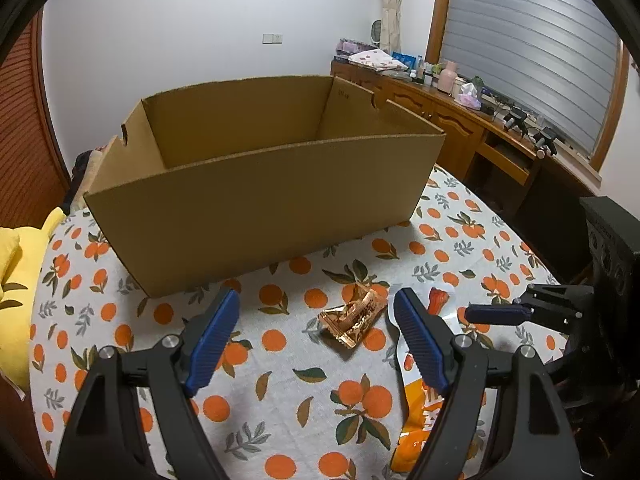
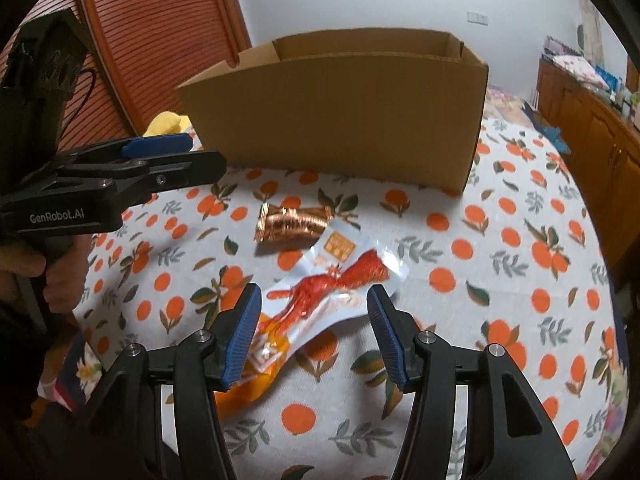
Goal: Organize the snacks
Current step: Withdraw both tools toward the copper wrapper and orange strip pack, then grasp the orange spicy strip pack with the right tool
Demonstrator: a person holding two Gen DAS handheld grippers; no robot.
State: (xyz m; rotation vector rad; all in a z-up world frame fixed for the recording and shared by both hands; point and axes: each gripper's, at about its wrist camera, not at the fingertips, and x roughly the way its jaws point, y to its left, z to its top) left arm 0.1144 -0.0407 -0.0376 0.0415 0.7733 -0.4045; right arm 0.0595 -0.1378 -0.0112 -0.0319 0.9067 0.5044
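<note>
- Cardboard box (image 1: 256,200): open-topped and standing upright on the table (image 1: 280,356), which is covered by a white cloth printed with oranges and leaves. From the left wrist view, no contents are visible in the part of the interior that shows.
- Copper-coloured snack packet (image 2: 292,224): lies flat on the cloth just in front of the box's long near wall, apart from it. In the left wrist view the same packet (image 1: 352,320) lies between the box and the left tool.
- White and orange snack pouch (image 2: 332,292): printed with a red figure, lying flat on the cloth. It is farther from the box than the copper packet, and its upper corner sits just beside that packet; actual contact cannot be confirmed.
- Left hand-held gripper (image 1: 316,336): jaws spread wide with nothing between them, positioned above the cloth in front of the box, with the copper packet ahead of the gap. One blue pad (image 1: 420,336) overlaps the edge of the pouch in this view.
- Right hand-held gripper (image 2: 316,332): jaws spread wide and gripping nothing. The pouch lies in the gap between the blue pads (image 2: 242,340); touching cannot be determined.
- Yellow plush item (image 1: 20,280): rests off the table edge, on the left side of the box.
- Wooden cabinet (image 1: 452,120): stands behind and right of the box, well apart from it, with assorted items on top.
</note>
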